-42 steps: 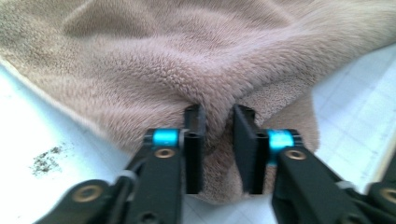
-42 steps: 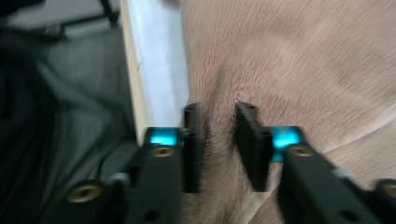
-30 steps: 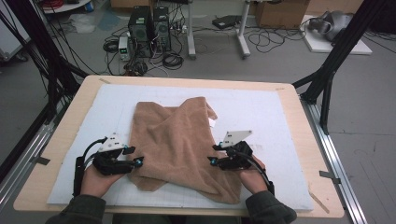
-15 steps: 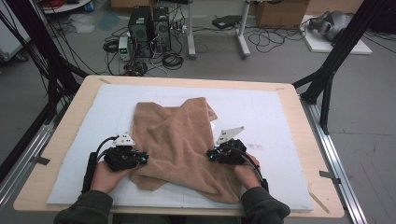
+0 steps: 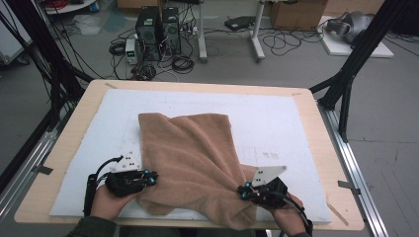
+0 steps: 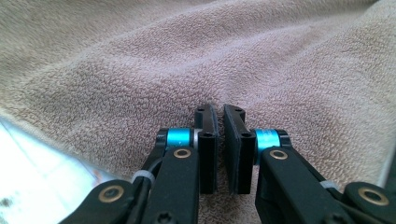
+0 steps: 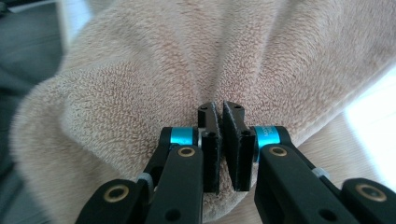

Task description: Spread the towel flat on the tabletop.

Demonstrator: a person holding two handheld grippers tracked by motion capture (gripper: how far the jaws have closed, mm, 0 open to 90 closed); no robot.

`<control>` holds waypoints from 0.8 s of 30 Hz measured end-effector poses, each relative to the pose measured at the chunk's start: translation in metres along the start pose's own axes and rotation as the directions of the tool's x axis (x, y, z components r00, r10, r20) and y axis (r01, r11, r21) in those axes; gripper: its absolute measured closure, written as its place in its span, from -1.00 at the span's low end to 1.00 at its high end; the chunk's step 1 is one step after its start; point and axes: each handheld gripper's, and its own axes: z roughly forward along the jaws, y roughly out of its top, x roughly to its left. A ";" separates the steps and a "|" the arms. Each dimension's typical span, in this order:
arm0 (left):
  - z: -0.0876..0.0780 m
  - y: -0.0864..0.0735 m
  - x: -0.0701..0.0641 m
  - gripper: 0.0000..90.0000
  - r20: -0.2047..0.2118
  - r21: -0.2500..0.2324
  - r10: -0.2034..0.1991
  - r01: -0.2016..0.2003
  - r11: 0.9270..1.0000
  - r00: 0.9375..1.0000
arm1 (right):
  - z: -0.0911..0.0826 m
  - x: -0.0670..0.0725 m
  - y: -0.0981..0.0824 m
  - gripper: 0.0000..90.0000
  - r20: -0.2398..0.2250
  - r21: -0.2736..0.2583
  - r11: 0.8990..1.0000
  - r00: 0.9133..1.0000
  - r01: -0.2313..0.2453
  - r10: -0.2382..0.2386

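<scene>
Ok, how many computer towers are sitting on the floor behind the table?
2. One black tower stands beyond the table's far edge, and the second tower is right beside it. Others may be hidden.

no legible text, no labels, no brands, no numbers anywhere

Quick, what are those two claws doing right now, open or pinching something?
Left gripper: closed, pinching the brown towel near its edge.
Right gripper: closed, pinching a fold of the same towel.

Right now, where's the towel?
In the high view the tan towel lies on the white mat, centre-front, between the left gripper and the right gripper, both clamped on its near edge.
</scene>
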 end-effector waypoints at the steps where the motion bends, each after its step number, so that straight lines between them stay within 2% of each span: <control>1: -0.002 -0.002 -0.002 0.87 0.004 0.003 -0.001 0.001 1.000 1.000 | 0.001 0.005 -0.001 0.90 -0.012 0.005 1.000 1.000 0.005 -0.005; 2: -0.005 -0.004 -0.004 0.87 0.009 0.008 0.004 -0.004 1.000 1.000 | 0.001 0.005 -0.001 0.90 -0.012 0.005 1.000 1.000 0.005 -0.005; 4: -0.011 -0.007 -0.007 0.83 0.020 0.013 0.014 -0.015 1.000 1.000 | 0.002 0.014 -0.001 0.81 -0.058 -0.006 1.000 0.998 0.030 -0.031; 5: -0.018 -0.006 -0.008 0.75 0.027 -0.001 0.009 -0.009 1.000 1.000 | 0.001 0.014 0.001 0.73 -0.055 -0.022 0.999 0.998 0.031 -0.033; 6: -0.018 -0.006 -0.008 0.68 0.027 -0.001 0.009 -0.009 1.000 1.000 | 0.001 0.014 0.001 0.73 -0.055 -0.022 0.999 0.998 0.031 -0.033; 7: -0.025 -0.002 -0.007 0.61 0.019 -0.022 0.006 -0.006 1.000 1.000 | -0.001 0.009 0.004 0.56 -0.064 -0.063 0.998 0.998 0.008 -0.013; 9: -0.027 0.005 -0.003 0.43 -0.001 -0.034 0.004 -0.004 0.999 1.000 | -0.002 -0.001 0.010 0.45 -0.045 -0.080 0.997 0.999 -0.005 0.001; 11: -0.026 0.009 0.000 0.34 -0.007 -0.035 0.007 -0.007 0.999 1.000 | -0.001 -0.013 0.017 0.38 -0.005 -0.090 0.996 1.000 0.004 -0.005; 12: -0.024 0.012 0.004 0.34 -0.009 -0.038 0.009 -0.009 0.999 1.000 | -0.001 -0.013 0.017 0.38 -0.005 -0.090 0.996 1.000 0.004 -0.005; 13: -0.020 0.015 0.008 0.24 -0.016 -0.040 0.006 -0.006 0.999 1.000 | 0.005 -0.028 0.025 0.32 0.026 -0.081 0.997 1.000 0.010 -0.008; 14: -0.014 0.017 0.013 0.24 -0.023 -0.039 0.000 -0.001 0.999 1.000 | 0.005 -0.028 0.025 0.32 0.026 -0.081 0.997 1.000 0.010 -0.008; 15: -0.003 0.020 0.023 0.18 -0.052 -0.035 -0.025 0.023 0.999 0.998 | 0.013 -0.044 0.032 0.29 0.050 -0.076 0.997 0.999 0.007 -0.003; 16: -0.003 0.020 0.023 0.14 -0.052 -0.035 -0.025 0.023 0.999 0.998 | 0.013 -0.044 0.032 0.29 0.050 -0.076 0.997 0.999 0.007 -0.003; 17: 0.008 0.022 0.033 0.13 -0.084 -0.018 -0.042 0.040 0.999 0.996 | 0.022 -0.061 0.038 0.27 0.070 -0.086 0.996 0.997 -0.009 0.015; 18: 0.008 0.022 0.033 0.11 -0.084 -0.018 -0.042 0.040 0.999 0.996 | 0.022 -0.061 0.038 0.27 0.070 -0.086 0.996 0.997 -0.009 0.015; 19: 0.019 0.021 0.043 0.13 -0.087 0.017 -0.057 0.059 0.998 0.995 | 0.034 -0.073 0.041 0.24 0.065 -0.088 0.996 0.998 -0.018 0.024; 20: 0.019 0.021 0.043 0.19 -0.087 0.017 -0.057 0.059 0.998 0.995 | 0.040 -0.078 0.041 0.21 0.078 -0.081 0.997 0.997 -0.016 0.023; 21: 0.032 0.018 0.049 0.22 -0.091 0.089 -0.070 0.078 0.993 0.993 | 0.046 -0.081 0.040 0.21 0.071 -0.070 0.997 0.997 -0.032 0.036; 22: 0.032 0.018 0.049 0.23 -0.091 0.089 -0.070 0.078 0.993 0.993 | 0.046 -0.081 0.040 0.21 0.071 -0.070 0.997 0.997 -0.032 0.036; 23: 0.038 0.017 0.051 0.31 -0.081 0.119 -0.072 0.081 0.990 0.994 | 0.057 -0.087 0.038 0.26 0.047 -0.046 0.998 0.998 -0.041 0.043; 24: 0.042 0.015 0.050 0.31 -0.081 0.139 -0.057 0.068 0.988 0.995 | 0.057 -0.087 0.038 0.26 0.047 -0.046 0.998 0.998 -0.041 0.043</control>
